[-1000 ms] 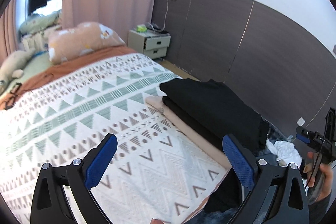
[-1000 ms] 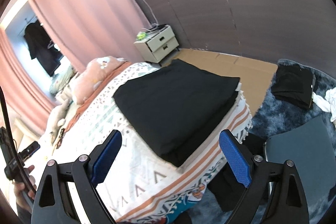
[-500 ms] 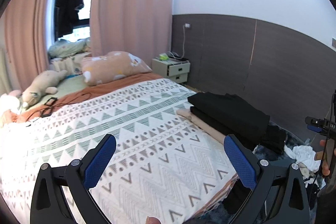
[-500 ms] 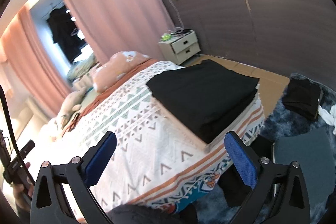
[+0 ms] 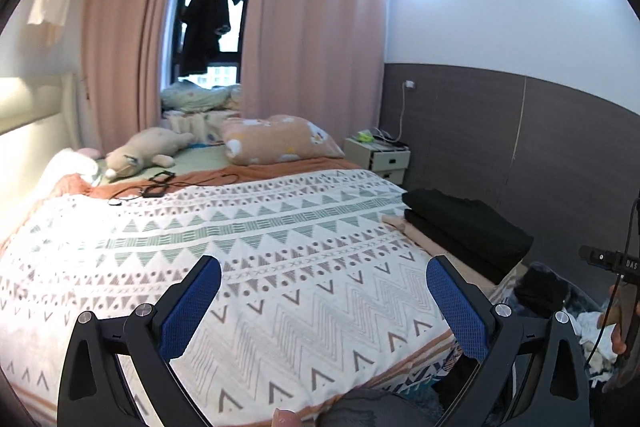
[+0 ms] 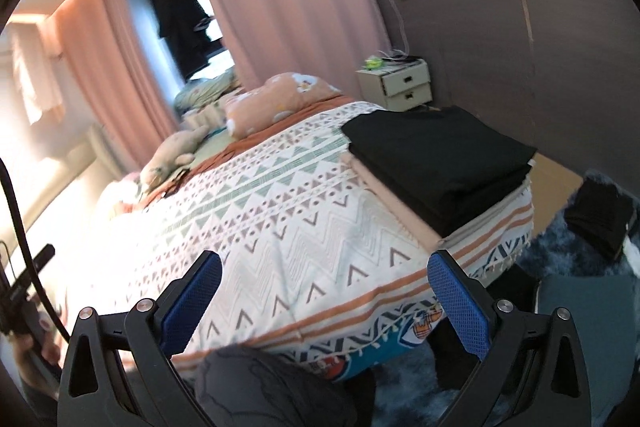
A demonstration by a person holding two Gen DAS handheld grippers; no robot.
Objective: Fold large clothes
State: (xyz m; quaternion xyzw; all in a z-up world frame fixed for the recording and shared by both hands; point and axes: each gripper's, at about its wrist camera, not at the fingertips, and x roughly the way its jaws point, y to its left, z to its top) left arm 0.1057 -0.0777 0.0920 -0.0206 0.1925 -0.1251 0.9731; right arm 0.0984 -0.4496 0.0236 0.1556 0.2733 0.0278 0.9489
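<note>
A folded stack of black clothes (image 5: pixel 464 227) lies on a folded beige garment (image 5: pixel 424 239) at the right edge of the patterned bedspread (image 5: pixel 248 251). The stack also shows in the right wrist view (image 6: pixel 440 155), with the beige piece (image 6: pixel 392 199) under it. My left gripper (image 5: pixel 322 301) is open and empty above the foot of the bed, well back from the stack. My right gripper (image 6: pixel 324 299) is open and empty, also held off the foot of the bed.
Loose black and white clothes (image 5: pixel 560 307) lie on the floor at right, also in the right wrist view (image 6: pixel 600 223). A pillow (image 5: pixel 280 139), plush toy (image 5: pixel 144 151) and cables (image 5: pixel 156 187) lie at the head. A nightstand (image 6: pixel 396 83) stands by the dark wall.
Both grippers have pulled back and tilted up from the black stack, so the whole bed and the curtains have come into view. Both stay open and empty.
</note>
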